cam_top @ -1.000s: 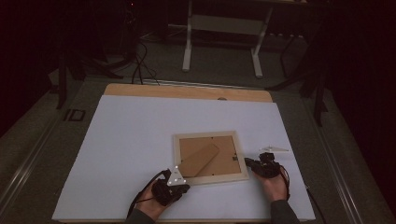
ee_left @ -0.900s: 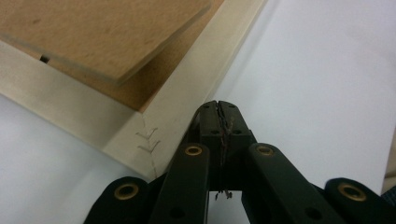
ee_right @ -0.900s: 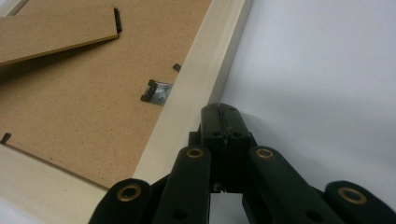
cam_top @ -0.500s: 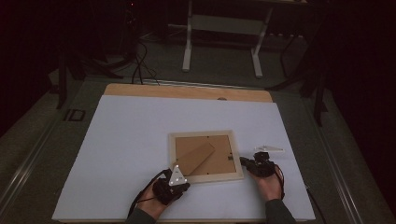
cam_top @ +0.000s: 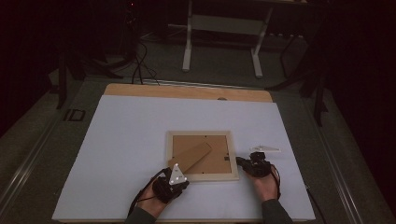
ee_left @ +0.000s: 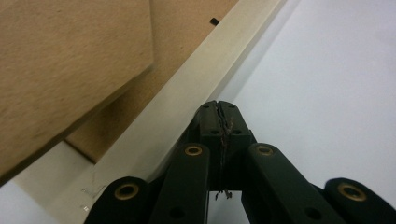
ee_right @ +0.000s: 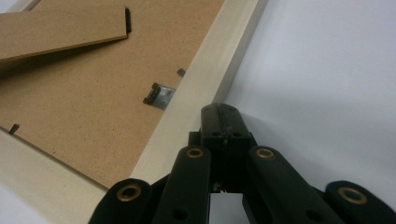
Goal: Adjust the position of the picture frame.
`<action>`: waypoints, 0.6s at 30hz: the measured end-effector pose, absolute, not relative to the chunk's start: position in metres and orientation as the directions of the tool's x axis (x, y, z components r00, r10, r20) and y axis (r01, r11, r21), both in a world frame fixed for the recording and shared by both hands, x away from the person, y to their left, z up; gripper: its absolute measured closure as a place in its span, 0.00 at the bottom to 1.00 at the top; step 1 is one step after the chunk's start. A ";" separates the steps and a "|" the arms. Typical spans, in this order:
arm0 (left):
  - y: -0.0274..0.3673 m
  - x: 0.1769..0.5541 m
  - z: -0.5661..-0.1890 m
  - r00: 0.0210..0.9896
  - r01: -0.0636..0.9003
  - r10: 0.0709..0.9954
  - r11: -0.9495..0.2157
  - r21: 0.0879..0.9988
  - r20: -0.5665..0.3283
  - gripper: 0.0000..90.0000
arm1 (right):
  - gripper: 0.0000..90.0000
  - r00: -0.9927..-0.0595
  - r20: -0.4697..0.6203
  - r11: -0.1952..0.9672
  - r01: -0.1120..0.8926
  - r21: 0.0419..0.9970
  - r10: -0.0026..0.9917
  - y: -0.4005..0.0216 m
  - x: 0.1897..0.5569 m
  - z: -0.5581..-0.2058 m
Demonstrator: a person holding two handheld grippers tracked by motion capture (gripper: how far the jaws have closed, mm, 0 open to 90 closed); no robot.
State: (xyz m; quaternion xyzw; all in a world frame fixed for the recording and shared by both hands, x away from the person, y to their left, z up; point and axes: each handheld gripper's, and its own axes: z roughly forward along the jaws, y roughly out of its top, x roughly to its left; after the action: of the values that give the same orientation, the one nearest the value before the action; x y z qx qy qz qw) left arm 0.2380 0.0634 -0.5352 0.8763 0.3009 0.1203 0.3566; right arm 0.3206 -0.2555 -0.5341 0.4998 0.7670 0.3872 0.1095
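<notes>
The table [cam_top: 121, 154], covered in a white sheet with a strip of bare wood showing along its far edge, is carrying everything here. Lying face down near the person's side, slightly right of the middle, is the picture frame [cam_top: 201, 156]: a pale wooden border around a brown fibreboard back [ee_right: 93, 121], with its cardboard easel stand [cam_top: 190, 158] slanting across the back and lifting away from it. The frame is looking light and stiff, though glass may be sitting beneath the backing, so it is probably calling for gentle handling and no dropping. The smooth rail is likely sliding easily on the sheet, which suits nudging from the edges; the stand is thin and would bend if pressed. The wooden border is the sound place to take hold, with the jaws spread across a rail rather than on the backing.

The left tool [cam_top: 173, 182] is resting at the near left corner, its jaws pressed together on nothing and the tip touching the rail's outer edge [ee_left: 187, 93]. The right tool [cam_top: 243, 162] is sitting at the frame's right rail [ee_right: 205, 88], jaws likewise together and empty. A small metal hanger clip [ee_right: 159, 95] is sitting just inside that rail, and tiny black retaining tabs [ee_right: 181, 72] are holding the backing in.
</notes>
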 end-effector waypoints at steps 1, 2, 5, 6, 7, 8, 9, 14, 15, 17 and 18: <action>0.063 0.238 -0.535 0.790 0.441 0.613 -0.565 0.697 -0.003 1.00 | 1.00 -0.478 0.219 0.201 0.681 0.704 0.851 -0.255 0.321 -0.534; 0.063 0.238 -0.535 0.790 0.441 0.614 -0.565 0.698 -0.002 1.00 | 1.00 -0.477 0.222 0.199 0.682 0.704 0.850 -0.254 0.320 -0.534; 0.063 0.238 -0.535 0.790 0.439 0.614 -0.566 0.697 0.001 1.00 | 1.00 -0.481 0.227 0.198 0.680 0.706 0.847 -0.250 0.320 -0.535; 0.062 0.238 -0.535 0.788 0.439 0.615 -0.566 0.697 0.003 1.00 | 1.00 -0.482 0.226 0.198 0.680 0.706 0.846 -0.248 0.320 -0.535; 0.062 0.238 -0.535 0.788 0.439 0.616 -0.569 0.695 0.005 1.00 | 1.00 -0.485 0.222 0.201 0.676 0.709 0.846 -0.247 0.320 -0.535; 0.062 0.238 -0.535 0.787 0.439 0.617 -0.569 0.695 0.008 1.00 | 1.00 -0.485 0.220 0.203 0.676 0.709 0.846 -0.246 0.320 -0.535; 0.061 0.237 -0.535 0.786 0.437 0.619 -0.571 0.695 0.014 1.00 | 1.00 -0.485 0.221 0.202 0.675 0.709 0.846 -0.245 0.320 -0.535; 0.059 0.237 -0.535 0.781 0.435 0.624 -0.569 0.698 0.022 1.00 | 1.00 -0.483 0.222 0.198 0.674 0.711 0.847 -0.243 0.320 -0.536; 0.056 0.236 -0.535 0.776 0.429 0.629 -0.575 0.697 0.042 1.00 | 1.00 -0.485 0.216 0.202 0.672 0.712 0.848 -0.241 0.320 -0.536; 0.054 0.235 -0.536 0.773 0.425 0.632 -0.576 0.698 0.051 1.00 | 1.00 -0.486 0.215 0.203 0.670 0.714 0.847 -0.239 0.320 -0.536; 0.053 0.235 -0.536 0.772 0.425 0.633 -0.577 0.698 0.053 1.00 | 1.00 -0.484 0.215 0.201 0.670 0.715 0.848 -0.238 0.320 -0.536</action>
State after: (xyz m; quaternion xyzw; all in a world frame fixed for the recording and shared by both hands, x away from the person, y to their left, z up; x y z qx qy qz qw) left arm 0.2352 0.0528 -0.5357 0.8751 0.3022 0.1503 0.3468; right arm 0.3201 -0.2382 -0.5360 0.4951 0.7666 0.3928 0.1138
